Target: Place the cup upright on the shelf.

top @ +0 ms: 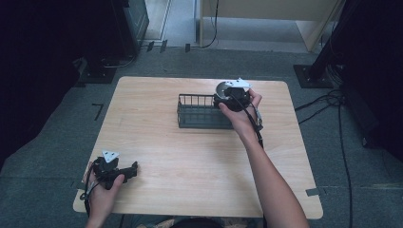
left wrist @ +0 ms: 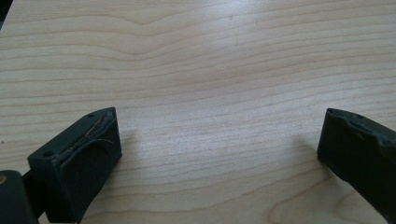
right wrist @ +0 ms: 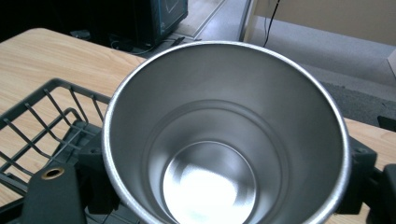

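Observation:
A shiny steel cup (right wrist: 224, 140) stands upright and empty between the black jaws of my right gripper (right wrist: 226, 163), which is shut on it. In the high view the cup (top: 222, 88) and the right gripper (top: 231, 98) are at the right end of a dark wire basket (top: 199, 116); I cannot tell whether the cup touches the basket floor. The basket's grid (right wrist: 42, 121) lies left of the cup. My left gripper (top: 129, 170) rests near the table's front left corner. Its jaws stand wide apart over bare wood, so the left gripper (left wrist: 219, 135) is open with nothing in it.
The light wooden table (top: 190, 166) has rounded corners. Grey carpet surrounds it, with cables (top: 332, 102) on the floor at the right and dark stands at the back left and right.

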A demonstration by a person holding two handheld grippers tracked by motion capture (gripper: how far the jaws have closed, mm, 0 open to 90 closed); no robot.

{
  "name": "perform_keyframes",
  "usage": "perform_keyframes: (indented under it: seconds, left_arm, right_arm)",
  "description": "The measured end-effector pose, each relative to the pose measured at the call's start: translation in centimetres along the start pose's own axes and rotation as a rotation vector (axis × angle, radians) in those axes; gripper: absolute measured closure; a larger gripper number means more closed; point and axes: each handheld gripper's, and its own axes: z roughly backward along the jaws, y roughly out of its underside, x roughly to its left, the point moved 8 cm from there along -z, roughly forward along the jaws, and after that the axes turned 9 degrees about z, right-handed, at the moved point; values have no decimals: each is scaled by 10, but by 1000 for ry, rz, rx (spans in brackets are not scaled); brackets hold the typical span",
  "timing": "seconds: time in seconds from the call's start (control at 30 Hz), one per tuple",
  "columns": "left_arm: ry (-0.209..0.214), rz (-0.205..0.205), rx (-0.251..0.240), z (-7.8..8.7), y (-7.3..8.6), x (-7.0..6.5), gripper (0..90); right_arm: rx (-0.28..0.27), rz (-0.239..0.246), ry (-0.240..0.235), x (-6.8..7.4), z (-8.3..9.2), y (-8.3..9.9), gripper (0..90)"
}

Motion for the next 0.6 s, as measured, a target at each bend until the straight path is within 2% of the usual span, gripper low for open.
perform_keyframes:
  seconds: [0.4,0.6]
  left_arm:
    - [0,0,0,0,0,0,0]
    - [0,0,0,0,0,0,0]
  right_arm:
    - [55,6,0,2,-16,16,182]
    - [85,10,-20,7,-20,24,182]
